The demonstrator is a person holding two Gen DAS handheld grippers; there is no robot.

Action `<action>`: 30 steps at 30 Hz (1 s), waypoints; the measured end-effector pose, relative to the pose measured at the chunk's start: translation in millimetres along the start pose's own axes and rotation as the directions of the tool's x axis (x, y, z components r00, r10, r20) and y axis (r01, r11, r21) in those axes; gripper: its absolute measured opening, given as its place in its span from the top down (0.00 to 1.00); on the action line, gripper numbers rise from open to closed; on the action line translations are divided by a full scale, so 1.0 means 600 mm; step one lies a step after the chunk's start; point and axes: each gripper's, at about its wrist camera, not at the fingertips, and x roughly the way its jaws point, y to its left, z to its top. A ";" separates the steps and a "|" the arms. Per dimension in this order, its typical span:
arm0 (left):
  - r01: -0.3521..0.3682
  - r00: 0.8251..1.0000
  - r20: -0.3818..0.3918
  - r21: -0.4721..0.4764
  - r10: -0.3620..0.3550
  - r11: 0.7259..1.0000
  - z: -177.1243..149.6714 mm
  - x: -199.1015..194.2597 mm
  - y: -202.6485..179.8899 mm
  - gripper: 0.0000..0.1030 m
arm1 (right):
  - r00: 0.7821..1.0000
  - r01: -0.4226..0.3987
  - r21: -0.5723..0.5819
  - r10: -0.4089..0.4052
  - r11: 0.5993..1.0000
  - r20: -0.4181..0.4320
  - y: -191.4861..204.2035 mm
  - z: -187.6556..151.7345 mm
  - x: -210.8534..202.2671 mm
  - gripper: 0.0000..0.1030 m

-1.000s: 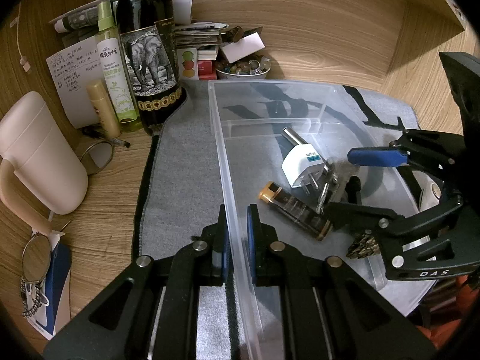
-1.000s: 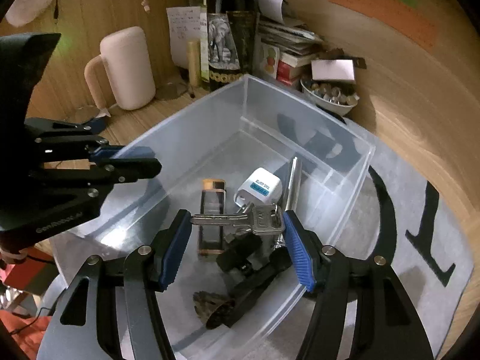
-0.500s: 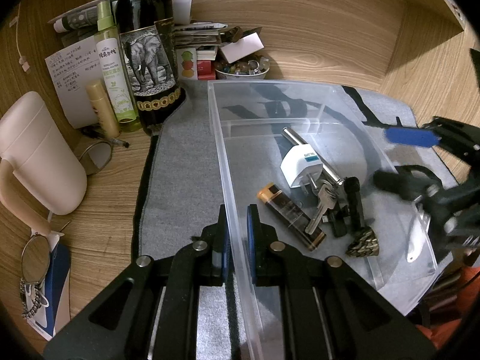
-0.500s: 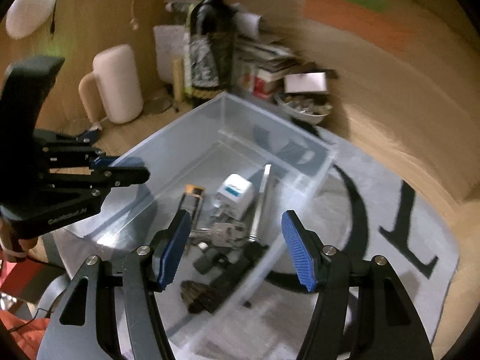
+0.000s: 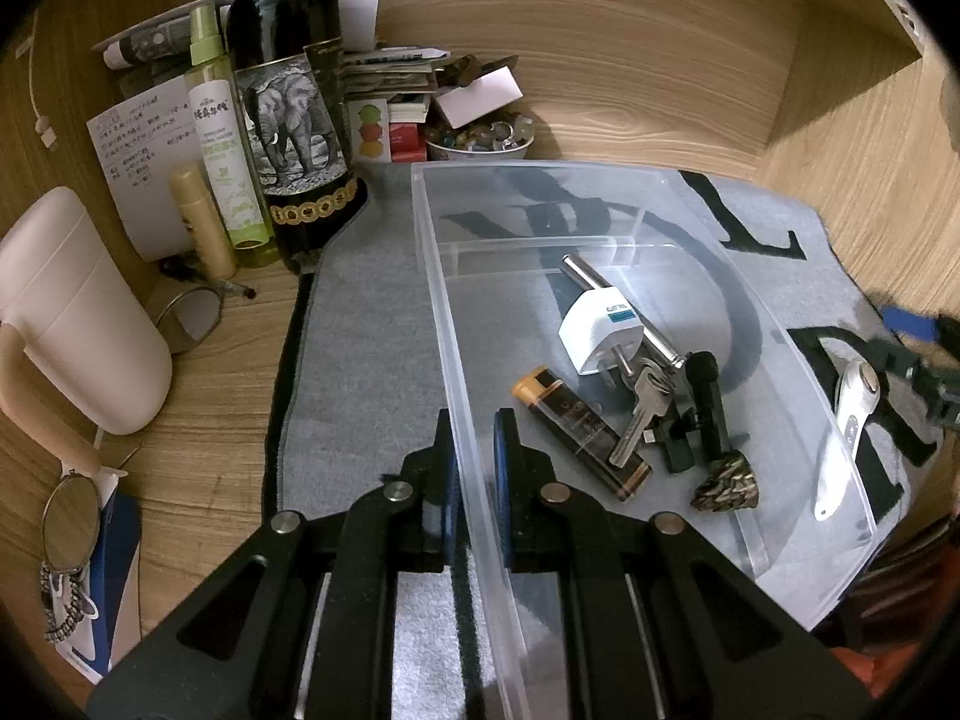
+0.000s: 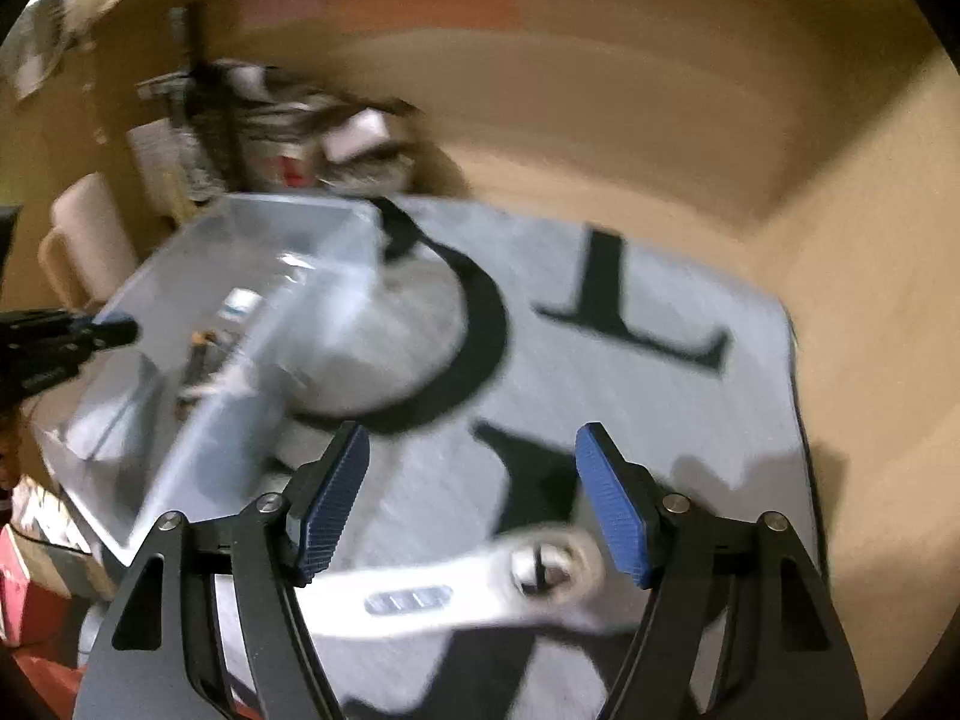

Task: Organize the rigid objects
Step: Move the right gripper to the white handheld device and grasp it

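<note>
The left gripper (image 5: pixel 475 474), black with blue pads, pointed steeply downward, its 2 jaws pinched tight on the near wall of the clear plastic bin (image 5: pixel 447 324). The right gripper (image 6: pixel 473 501), of the same build, angled downward with its blue ribbed pads (image 6: pixel 612 510) apart and pressing on nothing; its jaws had just been opening. In the left wrist view it appeared only as a blur at the right edge.

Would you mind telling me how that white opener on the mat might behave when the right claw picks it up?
The white opener looks stiff, so probably won't flop. It lies flat on the mat, so pads may scrape fabric. Its heavier-looking round head could tip it if gripped by the handle.
</note>
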 end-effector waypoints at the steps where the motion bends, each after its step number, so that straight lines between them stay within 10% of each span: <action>1: 0.000 1.000 0.000 0.000 0.000 1.000 0.000 0.000 -0.001 0.91 | 1.000 0.018 0.032 -0.017 0.999 -0.012 -0.009 -0.014 0.003 0.33; 18: -0.001 1.000 0.002 -0.005 0.001 1.000 0.000 -0.001 -0.003 0.91 | 0.994 -0.002 0.247 0.028 0.969 -0.101 -0.016 -0.064 0.075 0.29; 25: -0.005 1.000 0.003 -0.009 0.006 1.000 0.000 0.000 -0.003 0.91 | 0.997 0.020 0.120 -0.011 0.993 -0.079 0.015 -0.051 0.087 0.56; 30: -0.004 1.000 0.003 -0.008 0.004 1.000 -0.001 0.000 -0.001 0.91 | 0.997 -0.009 0.096 0.016 0.995 -0.071 0.015 -0.045 0.087 0.57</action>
